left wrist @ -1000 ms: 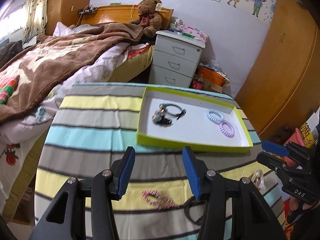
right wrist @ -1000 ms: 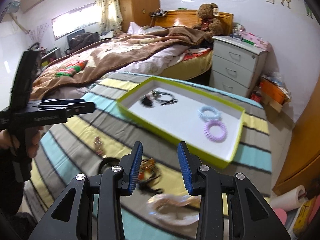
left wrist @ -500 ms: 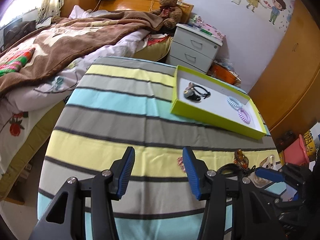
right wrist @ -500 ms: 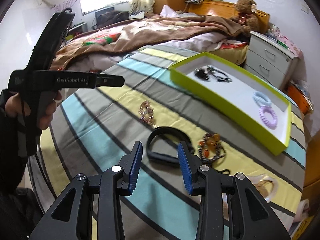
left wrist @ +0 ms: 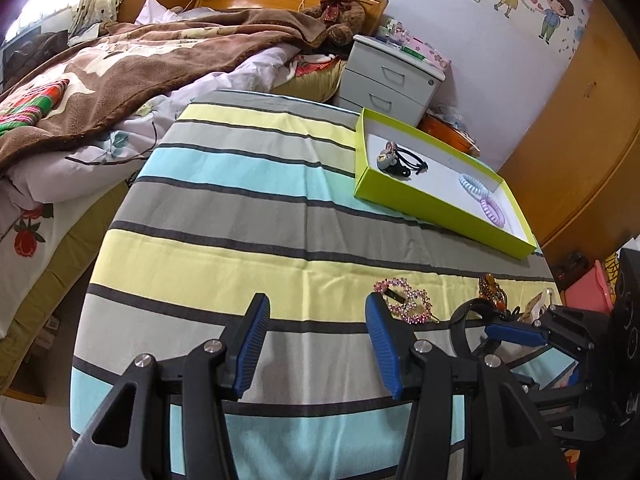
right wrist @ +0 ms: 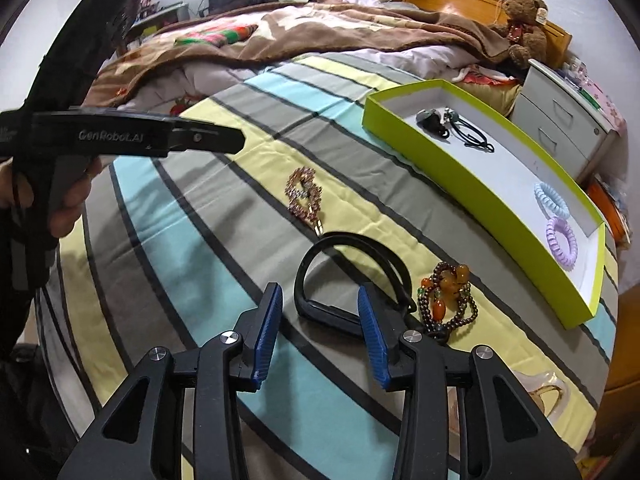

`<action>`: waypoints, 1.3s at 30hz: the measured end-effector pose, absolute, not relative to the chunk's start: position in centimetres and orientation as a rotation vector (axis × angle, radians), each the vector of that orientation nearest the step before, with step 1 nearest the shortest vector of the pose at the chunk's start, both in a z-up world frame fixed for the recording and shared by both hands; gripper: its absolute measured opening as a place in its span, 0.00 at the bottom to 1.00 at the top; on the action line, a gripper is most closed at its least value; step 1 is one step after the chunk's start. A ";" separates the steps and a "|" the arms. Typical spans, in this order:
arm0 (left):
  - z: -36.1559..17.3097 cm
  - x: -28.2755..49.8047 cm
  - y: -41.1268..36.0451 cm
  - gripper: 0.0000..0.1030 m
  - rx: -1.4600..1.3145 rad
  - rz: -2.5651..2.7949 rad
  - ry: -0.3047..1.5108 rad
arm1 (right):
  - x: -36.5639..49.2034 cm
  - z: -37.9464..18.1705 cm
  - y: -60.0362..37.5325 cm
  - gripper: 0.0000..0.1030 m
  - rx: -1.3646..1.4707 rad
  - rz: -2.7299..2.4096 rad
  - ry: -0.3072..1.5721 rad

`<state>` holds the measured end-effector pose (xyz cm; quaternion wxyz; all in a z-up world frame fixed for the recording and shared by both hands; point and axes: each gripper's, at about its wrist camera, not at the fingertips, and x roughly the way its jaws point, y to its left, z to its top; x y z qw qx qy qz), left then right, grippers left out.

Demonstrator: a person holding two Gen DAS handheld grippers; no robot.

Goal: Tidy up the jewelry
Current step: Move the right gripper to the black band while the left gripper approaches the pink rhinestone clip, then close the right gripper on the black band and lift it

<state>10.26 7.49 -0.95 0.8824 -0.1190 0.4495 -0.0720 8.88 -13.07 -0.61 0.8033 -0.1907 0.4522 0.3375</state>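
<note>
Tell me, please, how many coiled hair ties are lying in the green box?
2. The pale blue coil hair tie lies near the box's right end, and the lilac coil hair tie sits just beyond it, closer to the end wall. None appears hidden.

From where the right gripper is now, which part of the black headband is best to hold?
Probably the near, straighter side of the black headband, from above. It lies flat as a thin band, just ahead of the opening right gripper, away from the bead bracelet.

My work surface is a striped cloth (right wrist: 224,216). Lying on it — green tray (right wrist: 472,196), pink rhinestone clip (right wrist: 305,196), black headband (right wrist: 352,276), beaded bracelet (right wrist: 448,296).
</note>
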 end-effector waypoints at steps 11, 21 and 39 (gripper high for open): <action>-1.2 10.3 7.0 0.50 -0.251 -0.170 0.943 | 7.3 -0.8 -11.8 0.39 -0.582 0.729 0.996; -1.8 10.6 6.1 0.50 -0.240 -0.194 0.963 | 8.6 -1.5 -12.9 0.39 -0.513 0.695 1.048; -2.2 11.2 5.0 0.50 -0.219 -0.207 0.986 | 7.6 -1.0 -13.8 0.12 -0.349 0.664 1.058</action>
